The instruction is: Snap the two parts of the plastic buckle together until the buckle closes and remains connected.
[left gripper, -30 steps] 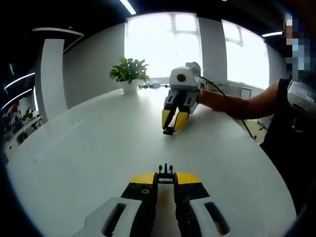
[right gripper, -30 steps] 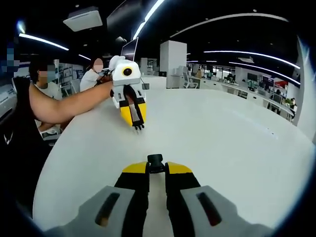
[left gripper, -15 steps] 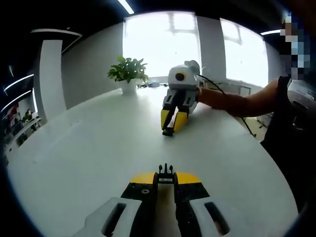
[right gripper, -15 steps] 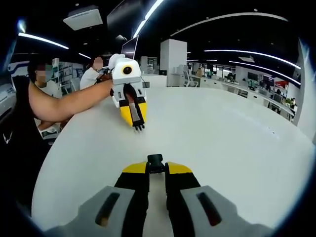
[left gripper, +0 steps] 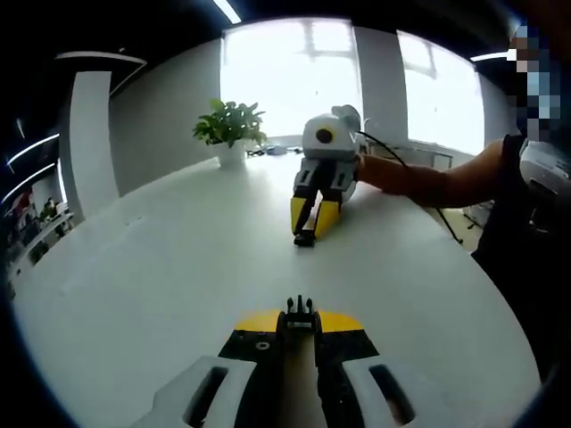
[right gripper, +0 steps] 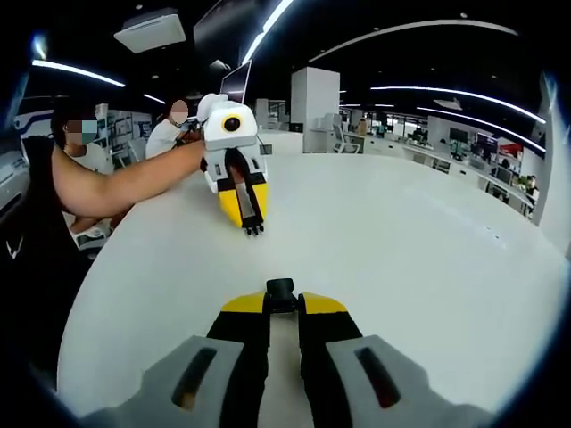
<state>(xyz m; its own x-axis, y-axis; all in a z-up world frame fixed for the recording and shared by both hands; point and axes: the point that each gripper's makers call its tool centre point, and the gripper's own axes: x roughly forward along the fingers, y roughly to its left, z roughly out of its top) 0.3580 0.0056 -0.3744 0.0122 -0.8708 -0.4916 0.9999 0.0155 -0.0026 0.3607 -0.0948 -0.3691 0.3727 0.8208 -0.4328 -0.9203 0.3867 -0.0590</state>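
Facing each other over the white worktop (left gripper: 161, 267), the left hand-held gripper (left gripper: 300, 312) clamps the pronged buckle part (left gripper: 300, 308); the right hand-held gripper (right gripper: 281, 294) clamps the socket part (right gripper: 280, 288). A potted plant (left gripper: 230, 129) stands at the far edge.

Right gripper (left gripper: 305, 234) nudged slightly, left gripper (right gripper: 252, 226) perhaps a touch too

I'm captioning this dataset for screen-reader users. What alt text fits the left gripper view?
The left gripper, jaws shut on a black pronged buckle part, points across a white table at the right gripper, which a person's arm holds and which grips the other black buckle part; the parts are apart. A potted plant stands before bright windows.
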